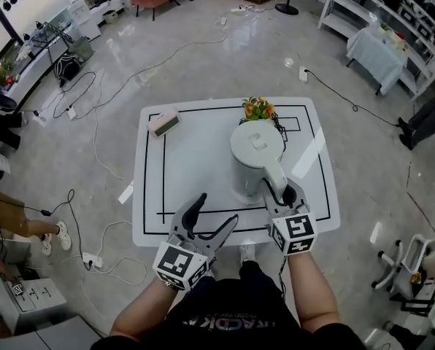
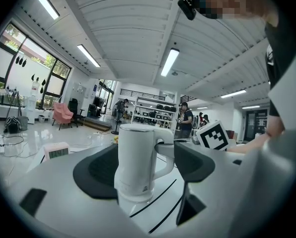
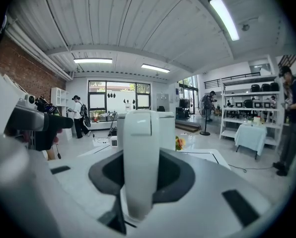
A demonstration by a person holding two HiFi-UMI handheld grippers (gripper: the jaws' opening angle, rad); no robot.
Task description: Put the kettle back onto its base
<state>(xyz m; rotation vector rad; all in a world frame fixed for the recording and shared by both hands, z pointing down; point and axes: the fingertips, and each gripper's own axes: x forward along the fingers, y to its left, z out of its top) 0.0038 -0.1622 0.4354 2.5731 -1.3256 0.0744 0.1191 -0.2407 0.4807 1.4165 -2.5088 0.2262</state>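
The white kettle [image 1: 256, 152] stands upright at the right of the white table [image 1: 148, 224]. In the left gripper view a wider white base [image 2: 134, 196] shows right under the kettle [image 2: 138, 157]. My right gripper [image 1: 282, 193] is shut on the kettle's handle [image 3: 138, 162], which fills the gap between its dark pads [image 3: 175, 175]. My left gripper [image 1: 217, 208] is open over the table's near edge, left of the kettle and apart from it, with nothing between its fingers.
A small pink and green clock [image 1: 163, 122] lies at the table's far left. A bunch of orange flowers [image 1: 258, 109] stands just behind the kettle. Black lines mark a rectangle on the tabletop. Cables trail over the floor [image 1: 93, 108] around the table.
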